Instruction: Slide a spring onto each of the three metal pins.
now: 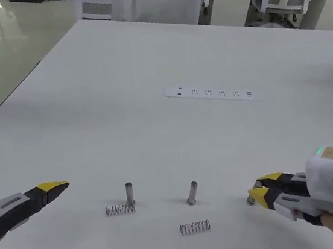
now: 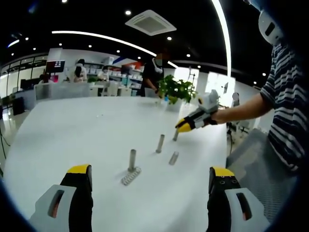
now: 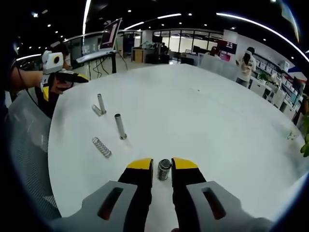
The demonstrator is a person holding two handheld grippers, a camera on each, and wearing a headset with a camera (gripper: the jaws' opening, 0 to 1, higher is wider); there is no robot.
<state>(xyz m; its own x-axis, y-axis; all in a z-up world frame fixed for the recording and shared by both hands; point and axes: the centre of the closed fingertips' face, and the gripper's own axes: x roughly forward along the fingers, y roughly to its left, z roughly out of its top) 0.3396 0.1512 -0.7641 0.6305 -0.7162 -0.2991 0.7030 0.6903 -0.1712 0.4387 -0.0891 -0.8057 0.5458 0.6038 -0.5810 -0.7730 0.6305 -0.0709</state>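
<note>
White tabletop runs back to a power strip, with office chairs past its far edge. The left claw is held low at the near edge, its yellow-tipped jaws spread wide with nothing between them. Just ahead of its tips stands the first pin, upright. A spring lies flat on the table at that pin's foot, on the side nearer the left claw; whether the two touch cannot be told. Farther out, between the two claws, the second pin stands upright. A second spring lies on its side near that pin but apart from it, toward the person. The right claw sits low over the table with its jaws drawn in tight on a third spring, which stands upright between the tips. In the left gripper view a third pin stands right at the right claw's tips. Whether the held spring sits round that pin cannot be told.
</note>
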